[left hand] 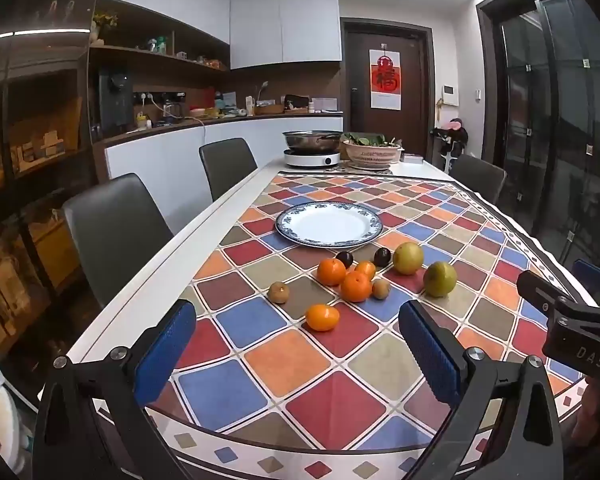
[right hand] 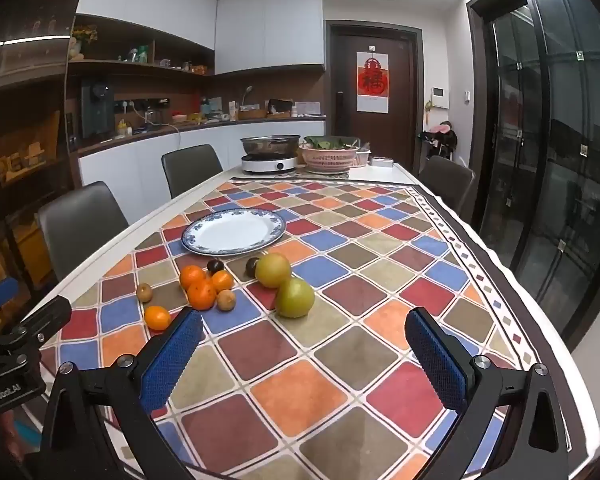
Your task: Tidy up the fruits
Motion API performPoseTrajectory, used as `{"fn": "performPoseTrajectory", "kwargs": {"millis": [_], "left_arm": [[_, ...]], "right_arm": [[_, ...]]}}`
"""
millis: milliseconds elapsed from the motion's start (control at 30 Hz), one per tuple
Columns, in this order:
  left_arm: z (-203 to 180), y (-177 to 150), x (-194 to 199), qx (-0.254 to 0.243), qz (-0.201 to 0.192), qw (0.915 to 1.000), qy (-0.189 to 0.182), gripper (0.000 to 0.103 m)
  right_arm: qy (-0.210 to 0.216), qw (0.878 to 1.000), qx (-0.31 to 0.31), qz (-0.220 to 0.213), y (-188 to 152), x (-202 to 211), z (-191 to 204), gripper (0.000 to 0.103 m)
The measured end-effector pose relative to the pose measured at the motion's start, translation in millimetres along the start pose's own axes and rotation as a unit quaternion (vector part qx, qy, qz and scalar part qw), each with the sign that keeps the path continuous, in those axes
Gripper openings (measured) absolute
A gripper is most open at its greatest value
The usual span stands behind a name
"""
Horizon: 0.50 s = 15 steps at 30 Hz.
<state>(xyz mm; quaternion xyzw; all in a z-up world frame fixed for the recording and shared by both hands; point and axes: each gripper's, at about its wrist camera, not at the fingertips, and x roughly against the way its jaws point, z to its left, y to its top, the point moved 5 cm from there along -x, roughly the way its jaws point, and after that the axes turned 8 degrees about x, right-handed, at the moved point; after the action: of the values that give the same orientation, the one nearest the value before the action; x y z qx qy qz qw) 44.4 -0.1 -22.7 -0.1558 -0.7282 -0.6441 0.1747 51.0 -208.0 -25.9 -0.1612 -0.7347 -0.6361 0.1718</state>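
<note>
While the fruits all lie loose in a cluster on the table, just in front of the bare blue-rimmed plate, sorting looks not yet begun. Left gripper and right gripper hover wide open, holding nothing. Next, I judge, one closes gently on the nearest mandarin. A checkered cloth covers the table; an induction cooker sits at the far end.

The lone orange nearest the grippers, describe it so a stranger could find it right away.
Start at the blue-rimmed plate on the checked tablecloth and come toward the camera, past the cluster of fruit. The lone orange lies by itself on the near side, touching no other fruit, while the other oranges huddle together.
</note>
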Motion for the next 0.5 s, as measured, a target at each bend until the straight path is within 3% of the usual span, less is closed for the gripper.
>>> {"fn": "performPoseTrajectory", "kwargs": {"millis": [400,500], "left_arm": [[2,-2,3,-0.007,-0.016,0.9998,0.007,0.103],[1,0,5,-0.006,-0.013,0.9999,0.008,0.103]], "right_arm": [[0.002,1.000,0.003,-0.003,7,7,17,0.102],[0.005,1.000,-0.001,-0.001,2,2,4,0.102]]}}
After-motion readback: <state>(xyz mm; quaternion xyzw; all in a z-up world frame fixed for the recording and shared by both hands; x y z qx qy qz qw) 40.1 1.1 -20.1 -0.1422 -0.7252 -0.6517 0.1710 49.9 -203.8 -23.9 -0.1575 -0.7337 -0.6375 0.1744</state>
